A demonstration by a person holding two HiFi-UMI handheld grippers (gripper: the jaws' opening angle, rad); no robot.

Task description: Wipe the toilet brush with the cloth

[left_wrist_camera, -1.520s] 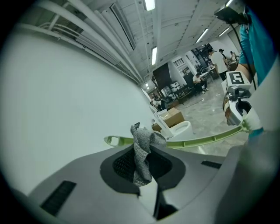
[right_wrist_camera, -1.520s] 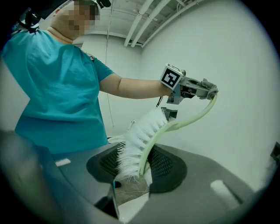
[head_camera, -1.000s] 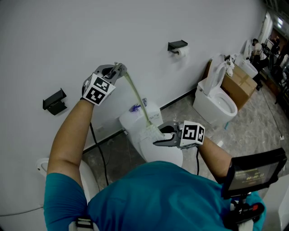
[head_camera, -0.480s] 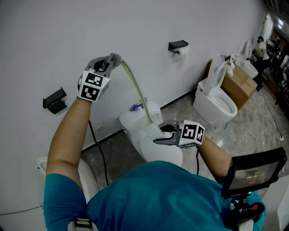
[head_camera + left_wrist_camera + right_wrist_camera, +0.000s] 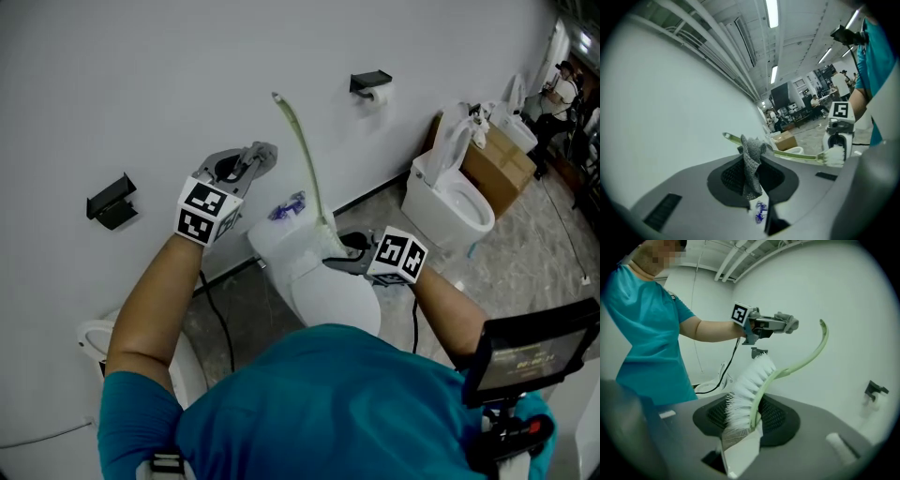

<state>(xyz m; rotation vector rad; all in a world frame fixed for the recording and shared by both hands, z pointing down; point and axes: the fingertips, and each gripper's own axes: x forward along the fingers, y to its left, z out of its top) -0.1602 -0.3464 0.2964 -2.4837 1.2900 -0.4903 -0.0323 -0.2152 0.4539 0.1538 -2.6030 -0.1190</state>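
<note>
The toilet brush has a curved pale-green handle [image 5: 302, 159] that rises in front of the white wall. My right gripper [image 5: 339, 251] is shut on its head end, just above the toilet. In the right gripper view the white bristles [image 5: 745, 390] and the handle [image 5: 801, 363] stick out from between the jaws. My left gripper [image 5: 259, 156] is to the left of the handle and apart from it. It is shut on a small grey cloth [image 5: 751, 164], which hangs crumpled between the jaws. The cloth [image 5: 790, 323] also shows at that gripper's tip in the right gripper view.
A white toilet [image 5: 319, 281] with a blue object [image 5: 286, 208] on its tank is under my hands. A black cable [image 5: 220, 319] runs down beside it. On the wall are a paper holder [image 5: 370, 82] and a black bracket [image 5: 111, 200]. Another toilet [image 5: 450, 202] and a cardboard box [image 5: 502, 159] stand at the right.
The left gripper with the cloth has come off the top of the handle and moved down and to the left. The handle now stands steeper, with its top end free.
</note>
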